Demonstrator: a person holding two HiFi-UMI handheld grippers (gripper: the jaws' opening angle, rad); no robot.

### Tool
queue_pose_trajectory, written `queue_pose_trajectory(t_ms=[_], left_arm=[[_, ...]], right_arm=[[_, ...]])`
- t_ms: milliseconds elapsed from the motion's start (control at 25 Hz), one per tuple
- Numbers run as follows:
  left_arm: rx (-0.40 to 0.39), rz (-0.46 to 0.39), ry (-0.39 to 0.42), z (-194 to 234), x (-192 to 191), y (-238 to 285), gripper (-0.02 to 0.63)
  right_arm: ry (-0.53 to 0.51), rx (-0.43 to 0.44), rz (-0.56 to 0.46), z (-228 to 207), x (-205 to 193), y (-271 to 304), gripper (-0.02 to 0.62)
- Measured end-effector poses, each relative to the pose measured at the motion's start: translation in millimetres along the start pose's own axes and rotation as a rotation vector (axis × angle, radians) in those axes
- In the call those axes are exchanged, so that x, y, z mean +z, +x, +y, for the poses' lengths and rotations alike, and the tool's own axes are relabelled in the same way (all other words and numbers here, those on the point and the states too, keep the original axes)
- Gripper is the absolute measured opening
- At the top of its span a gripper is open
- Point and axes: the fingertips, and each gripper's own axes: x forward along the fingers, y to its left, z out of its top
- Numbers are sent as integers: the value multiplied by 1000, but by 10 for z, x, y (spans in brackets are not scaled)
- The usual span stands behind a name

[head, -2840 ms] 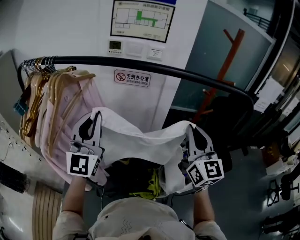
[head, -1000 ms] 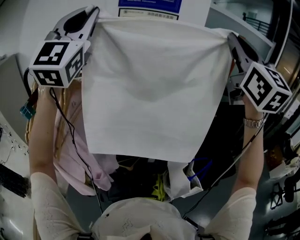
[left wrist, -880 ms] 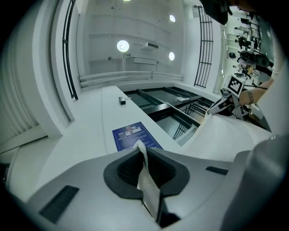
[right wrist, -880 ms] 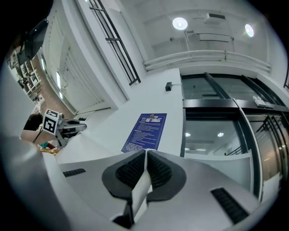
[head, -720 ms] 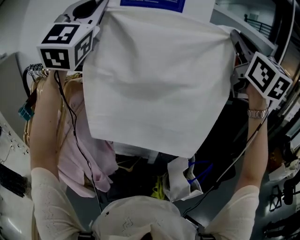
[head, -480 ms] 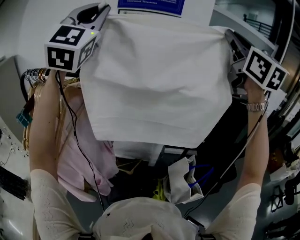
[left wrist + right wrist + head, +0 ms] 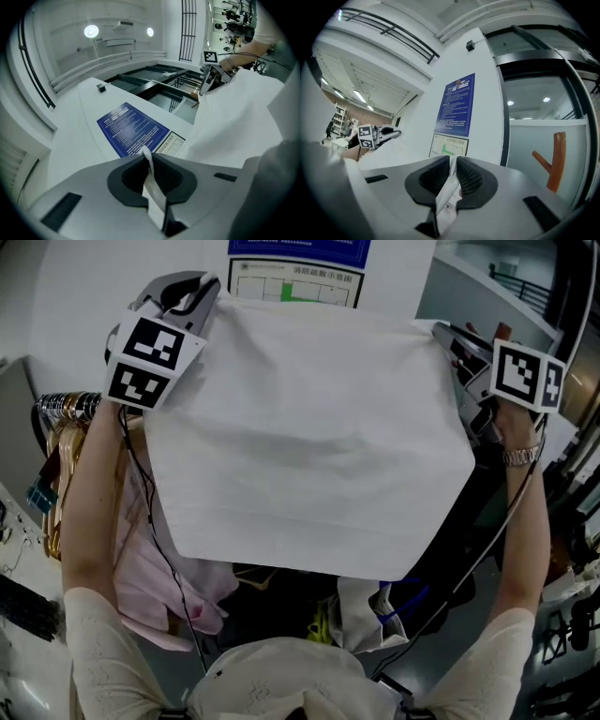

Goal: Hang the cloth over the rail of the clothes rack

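Note:
A white cloth (image 7: 309, 427) is stretched wide and held high between my two grippers in the head view, covering most of the scene. My left gripper (image 7: 211, 292) is shut on its top left corner, and a strip of cloth (image 7: 152, 187) shows pinched between its jaws. My right gripper (image 7: 442, 332) is shut on the top right corner, with the cloth (image 7: 447, 190) and a small label caught between the pads. The rack's black rail (image 7: 66, 401) shows only at its left end, below and behind the cloth.
Wooden hangers (image 7: 66, 442) and a pink garment (image 7: 150, 549) hang at the rail's left end. A blue notice and a floor plan (image 7: 298, 273) are on the white wall behind. White and yellow items (image 7: 361, 601) lie low under the cloth.
Both grippers have lifted the cloth from waist height to overhead and spread it flat. Over the last second its lower edge has swung up and toward me.

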Motion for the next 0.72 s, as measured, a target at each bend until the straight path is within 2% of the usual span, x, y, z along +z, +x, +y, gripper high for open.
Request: queue_pose_trajectory(t_ms=[160,320,480,560,720], left_arm=[[-22,27,30,-117,-101,40,26],[-70,43,35,-252,-87,48,26],[-115,69,53,-390,-125,54,26],[-138,84,30,-415,-155,65,26],[-117,81,54,-397,-112,56,26]], right_arm=[[-35,-20,60,-71,-93,-71,54],[-12,34,100,-141,-241,-117,61],[5,-33,158,-285,-358,-184,64],[16,-51,176,-323,-382,-207,66],[38,-53,205,-371,-404,-227,66]])
